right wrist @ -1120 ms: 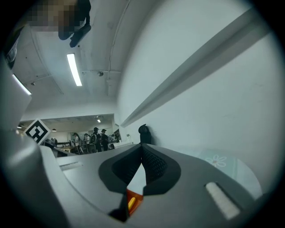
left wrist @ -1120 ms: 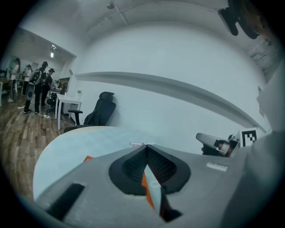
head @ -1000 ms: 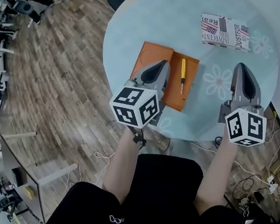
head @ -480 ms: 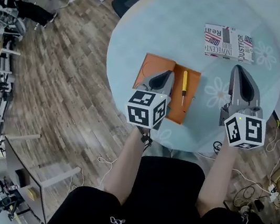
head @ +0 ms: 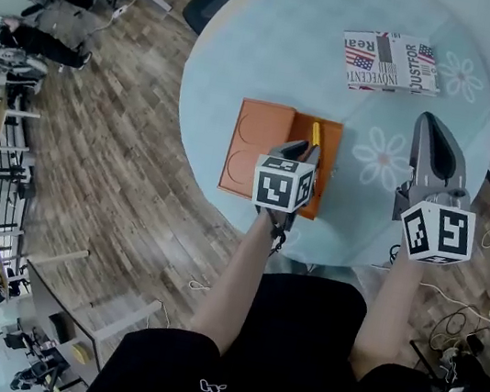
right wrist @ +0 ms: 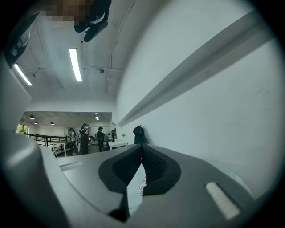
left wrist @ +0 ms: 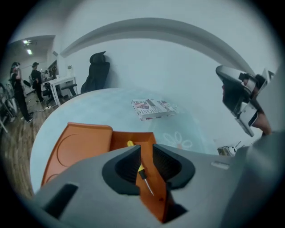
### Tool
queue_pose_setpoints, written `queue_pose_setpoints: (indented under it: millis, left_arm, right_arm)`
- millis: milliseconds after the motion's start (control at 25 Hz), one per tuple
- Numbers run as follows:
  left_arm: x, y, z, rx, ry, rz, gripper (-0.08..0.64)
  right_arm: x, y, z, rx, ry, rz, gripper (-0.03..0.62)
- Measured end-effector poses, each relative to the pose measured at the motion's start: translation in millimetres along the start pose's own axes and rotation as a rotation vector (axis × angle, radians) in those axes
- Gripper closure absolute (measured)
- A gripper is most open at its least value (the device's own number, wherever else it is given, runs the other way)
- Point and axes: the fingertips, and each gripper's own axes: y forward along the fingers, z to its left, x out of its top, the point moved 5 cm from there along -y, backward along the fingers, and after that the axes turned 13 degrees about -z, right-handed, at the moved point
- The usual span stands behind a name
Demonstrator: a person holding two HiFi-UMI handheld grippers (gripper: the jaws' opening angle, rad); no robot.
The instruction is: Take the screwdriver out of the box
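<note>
An orange box (head: 255, 148) lies open on the round pale-blue table (head: 250, 52), lid flat at the left. A yellow-handled screwdriver (head: 315, 135) rests in its right half. My left gripper (head: 303, 150) points steeply down over that half, its jaws opening. In the left gripper view the screwdriver (left wrist: 142, 173) shows in the gap between the pads (left wrist: 127, 162), below them and not pressed, with the box (left wrist: 84, 142) behind. My right gripper (head: 435, 122) is held level above the table's right side, shut and empty; its pads (right wrist: 151, 162) meet in the right gripper view.
A printed magazine (head: 388, 61) lies at the table's far side, right of the box. The right gripper (left wrist: 240, 102) shows at the right edge of the left gripper view. Wooden floor, desks and people (head: 39, 35) lie off to the left.
My left gripper has dropped and tilted down onto the box's right half, over the screwdriver, and its jaws have parted from shut. The right gripper shifted slightly.
</note>
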Motion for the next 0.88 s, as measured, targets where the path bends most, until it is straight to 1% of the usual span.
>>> queue_pose_setpoints:
  millis: [80,280,400,520,720,800,880]
  left_arm:
    - [-9.5,13.8,0.5,0.022,-0.01,0.041,0.453]
    - [-34.5,40.9,9.8,0.098,-0.009,0.13,0.428]
    - [-41.4,51.2,12.3,0.105,-0.038,0.17,0.402]
    - [-44.0,60.9,14.6,0.114,-0.037,0.204,0.39]
    - [-51.3,70.9,19.8,0.143,-0.028,0.244,0.396]
    - [-55.0,72.4,20.0,0.16,-0.019,0.246,0.456]
    - [-58.2,75.3,19.8,0.174,-0.017,0.233,0.456]
  right_arm:
    - [-2.7,-1.8,-7.2,-0.011,0.008,0.002,0.583]
    - [-1.6,-4.8,-20.9,-0.024,0.018,-0.001,0.583]
    - [-4.0,-2.3,-25.9,-0.024,0.016,0.006,0.583]
    - [-9.5,2.4,-25.5,-0.01,0.014,0.025,0.583]
    - [-11.9,8.4,-22.2,0.019,0.009,0.039,0.583]
    - [-11.1,9.5,-21.0,0.029,0.004,0.043,0.583]
    - [-10.6,10.2,-20.1,0.037,0.0,0.045,0.583]
